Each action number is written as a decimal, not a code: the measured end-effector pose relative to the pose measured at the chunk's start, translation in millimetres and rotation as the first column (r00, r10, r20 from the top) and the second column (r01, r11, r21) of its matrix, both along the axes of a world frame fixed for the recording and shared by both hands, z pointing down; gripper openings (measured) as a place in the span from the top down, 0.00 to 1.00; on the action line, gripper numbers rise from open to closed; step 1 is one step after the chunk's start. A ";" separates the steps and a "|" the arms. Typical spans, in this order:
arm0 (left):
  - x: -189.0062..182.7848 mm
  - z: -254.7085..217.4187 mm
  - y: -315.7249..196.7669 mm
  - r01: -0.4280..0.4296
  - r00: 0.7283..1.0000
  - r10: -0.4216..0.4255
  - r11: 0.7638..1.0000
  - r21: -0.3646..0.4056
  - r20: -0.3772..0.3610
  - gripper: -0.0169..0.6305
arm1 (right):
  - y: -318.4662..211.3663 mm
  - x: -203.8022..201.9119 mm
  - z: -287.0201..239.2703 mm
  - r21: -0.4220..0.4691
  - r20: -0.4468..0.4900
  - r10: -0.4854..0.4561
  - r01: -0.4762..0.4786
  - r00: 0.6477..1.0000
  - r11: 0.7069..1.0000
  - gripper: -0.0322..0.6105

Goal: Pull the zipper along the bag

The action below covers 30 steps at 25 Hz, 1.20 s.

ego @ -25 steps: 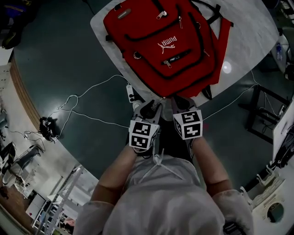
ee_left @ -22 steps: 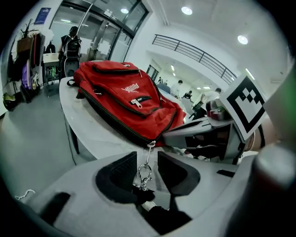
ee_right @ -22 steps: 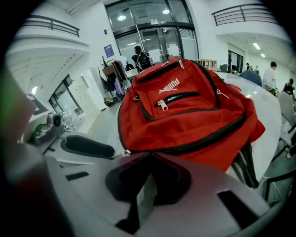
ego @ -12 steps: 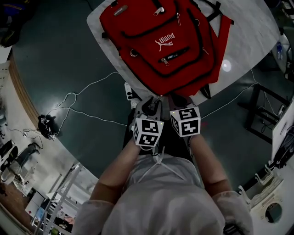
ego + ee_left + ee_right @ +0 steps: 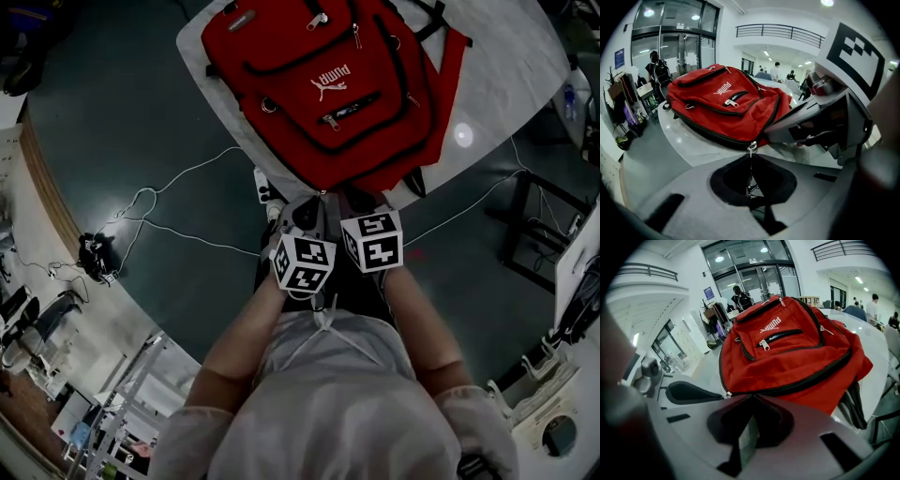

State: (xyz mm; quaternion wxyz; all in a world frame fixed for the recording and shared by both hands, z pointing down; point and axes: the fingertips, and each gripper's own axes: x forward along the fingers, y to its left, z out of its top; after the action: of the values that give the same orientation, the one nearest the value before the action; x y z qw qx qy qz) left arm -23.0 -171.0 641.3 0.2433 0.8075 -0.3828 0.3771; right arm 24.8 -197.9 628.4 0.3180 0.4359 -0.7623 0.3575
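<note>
Zipper pull in just-closed left gripper, hidden overhead

Below you: one dark green floor, crossed by loose white cables, and one round white worktop. Ahead of you: glazed entrance doors, white walls, a railed upper balcony and lit ceiling lights.

Left gripper: jaws newly clamped shut
</note>
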 end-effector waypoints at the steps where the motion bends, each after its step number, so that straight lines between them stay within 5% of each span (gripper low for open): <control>1: 0.3 0.1 0.1 -0.003 1.000 0.002 1.000 -0.017 -0.012 0.94 | 0.0 0.2 0.0 0.000 -0.002 -0.005 0.005 1.000 1.000 0.91; 6: -0.6 0.5 -1.2 0.020 0.994 -0.031 0.995 -0.102 -0.109 0.94 | -0.8 0.1 1.7 -0.004 -0.039 -0.034 0.034 0.999 0.999 0.91; 13: -7.5 -0.5 -4.1 -0.050 0.999 0.049 0.998 -0.037 -0.017 0.94 | 0.4 0.6 4.1 -0.004 -0.082 -0.060 0.060 0.995 0.998 0.91; 30: -57.2 -1.3 -45.7 0.022 1.000 -0.022 1.000 -0.020 0.020 0.94 | -0.5 1.7 3.7 -0.035 -0.084 -0.062 0.059 0.995 0.998 0.91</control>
State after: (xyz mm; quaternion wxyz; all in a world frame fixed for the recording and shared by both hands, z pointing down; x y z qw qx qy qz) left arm -80.2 -216.7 640.0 0.2520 0.7969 -0.3902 0.3863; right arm 26.5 -198.4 632.1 0.3677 0.4223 -0.7551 0.3411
